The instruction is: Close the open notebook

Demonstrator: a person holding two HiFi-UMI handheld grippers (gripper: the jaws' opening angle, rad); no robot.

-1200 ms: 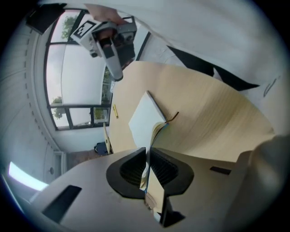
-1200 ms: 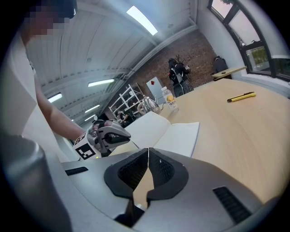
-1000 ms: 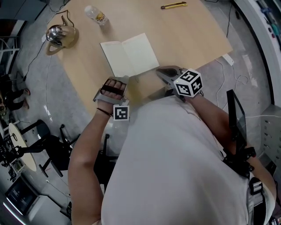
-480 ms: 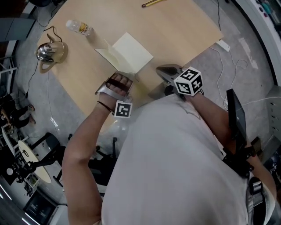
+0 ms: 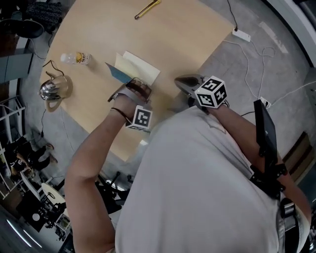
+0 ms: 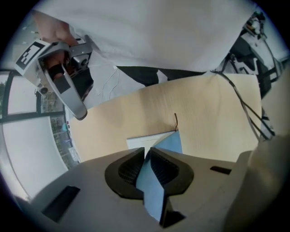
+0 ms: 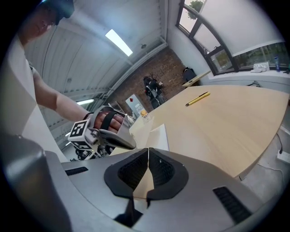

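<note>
The notebook lies on the wooden table with its white pages up. Its blue left cover stands raised off the table. My left gripper is shut on that cover; in the left gripper view the blue sheet runs between the ribbed pads, with the white page beyond it. My right gripper hovers at the table's near edge, to the right of the notebook, not touching it. Its jaws are shut with nothing between them.
A metal kettle and a small plastic bottle sit left of the notebook. A yellow cutter lies at the far side. A power strip and cables lie on the floor to the right of the table.
The left cover lay flat a second ago; it now stands raised, swung toward the right in my left gripper. My right gripper stays at the table's near edge.
</note>
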